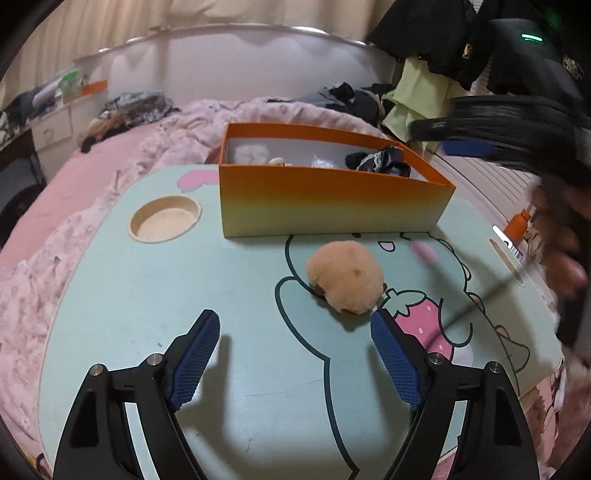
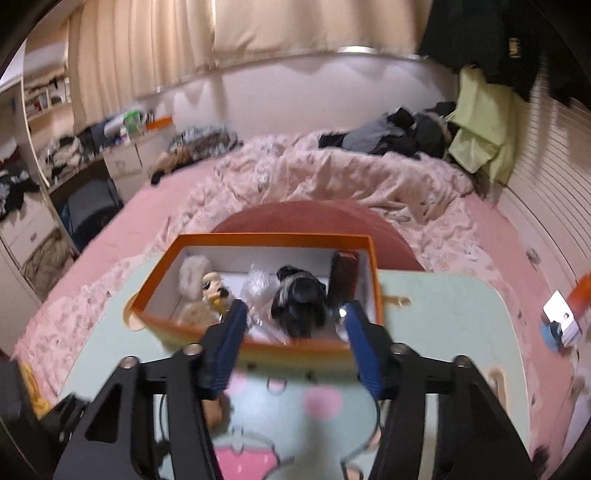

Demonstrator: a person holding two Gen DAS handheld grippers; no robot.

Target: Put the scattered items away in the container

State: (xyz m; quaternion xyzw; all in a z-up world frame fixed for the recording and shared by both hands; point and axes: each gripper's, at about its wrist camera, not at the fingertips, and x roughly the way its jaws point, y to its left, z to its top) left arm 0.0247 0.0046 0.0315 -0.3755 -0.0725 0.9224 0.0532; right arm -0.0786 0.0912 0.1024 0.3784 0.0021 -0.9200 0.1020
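Tabletop point(image 1: 147, 295) spreads mint green with a cartoon print, its rounded left edge curving down to a pink quilt point(image 1: 33, 295). Bare room runs along that left side, broken only by a round recessed cup well point(image 1: 165, 218) near the far left corner. Left gripper point(image 1: 295, 325) hovers low over the open middle, its black arms ending in blue ribbed pads point(image 1: 195, 354) spread wide with nothing between them. Just past its right pad lies a plush point(image 1: 345, 275), tan, fuzzy and dome-shaped, alone on the table and still outside the box. Behind it, touching the table near the far edge, stands the box point(image 1: 332, 205), orange card with straight walls and a white inside.

From the right wrist view the box point(image 2: 258, 240) shows its contents: a pale fluffy piece point(image 2: 194, 277) at left, a small doll head point(image 2: 212, 286), crinkled clear wrap point(image 2: 258, 286), a black cloth bundle point(image 2: 299, 302), and a dark red block point(image 2: 345, 269) against the right wall. Right gripper point(image 2: 291, 314) hangs above the near wall, blurred, its blue pads point(image 2: 231, 347) parted and holding nothing. Right of the table, a white card point(image 2: 559, 314) and an orange item point(image 2: 581, 291) lie on the pink bed. Cream curtains point(image 2: 258, 29) hang behind.
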